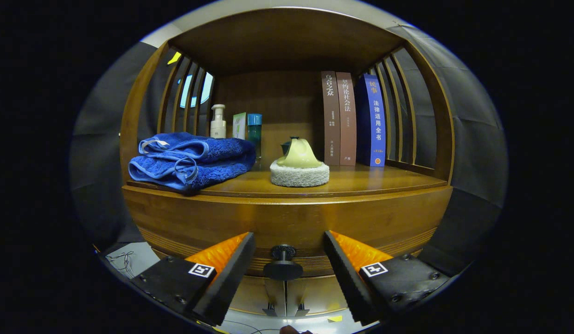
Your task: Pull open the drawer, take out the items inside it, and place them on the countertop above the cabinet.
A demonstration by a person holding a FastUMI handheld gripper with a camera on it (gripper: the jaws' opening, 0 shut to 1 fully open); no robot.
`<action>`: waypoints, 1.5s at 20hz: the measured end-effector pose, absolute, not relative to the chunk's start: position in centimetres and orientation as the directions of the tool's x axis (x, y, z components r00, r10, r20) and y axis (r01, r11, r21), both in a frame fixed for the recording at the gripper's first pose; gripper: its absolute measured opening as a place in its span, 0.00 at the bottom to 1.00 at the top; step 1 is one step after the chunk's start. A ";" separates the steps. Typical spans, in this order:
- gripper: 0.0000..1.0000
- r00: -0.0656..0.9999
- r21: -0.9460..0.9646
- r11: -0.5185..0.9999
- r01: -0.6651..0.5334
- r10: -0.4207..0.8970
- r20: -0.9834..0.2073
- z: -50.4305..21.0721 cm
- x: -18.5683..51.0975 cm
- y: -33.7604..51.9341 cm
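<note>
I see the gripper [287, 273] low in front of a brown wooden cabinet [175, 222]. Its fingers [231, 269] are spread wide and hold nothing. The dark round drawer knob [283, 264] sits right between them, not touched by either one. The drawer front [315, 222] looks shut to me, flush with the cabinet, so I cannot see what is inside.

Above the drawer is the tabletop [361, 183] where the things should go. On it lie a folded blue towel [194, 160], a pump bottle [218, 121], a small box [239, 125], a blue-capped bottle [254, 127], a little teapot under a yellow cloth [298, 153] on a white round pad [299, 175], and three standing books [352, 118].

I cannot tell whether these things came out of the drawer or were there all along. So the drawer may be waiting to be pulled, or it may be closed again. With the knob lined up like this, I think the step in hand is about the knob. A grip on it would need the fingers to close evenly on both sides.
</note>
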State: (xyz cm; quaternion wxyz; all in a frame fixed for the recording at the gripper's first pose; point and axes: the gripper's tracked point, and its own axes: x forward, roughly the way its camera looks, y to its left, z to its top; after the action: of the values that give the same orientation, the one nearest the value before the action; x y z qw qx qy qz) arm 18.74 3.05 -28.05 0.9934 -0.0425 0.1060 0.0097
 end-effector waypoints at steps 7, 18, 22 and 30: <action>1.00 0.968 -0.039 0.999 -0.037 0.026 -0.248 -25.4 16.2 2.8; 0.99 0.987 -0.150 0.985 -0.090 0.068 -0.144 -10.3 5.1 5.6; 0.99 0.994 -0.113 0.992 -0.048 0.036 -0.108 -6.2 0.8 4.5; 0.99 0.998 -0.072 0.997 -0.024 0.019 -0.064 0.1 -3.0 3.7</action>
State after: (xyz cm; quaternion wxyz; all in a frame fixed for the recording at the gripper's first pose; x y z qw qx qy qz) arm -3.05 3.71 0.06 0.9988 -0.0363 0.0316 0.0107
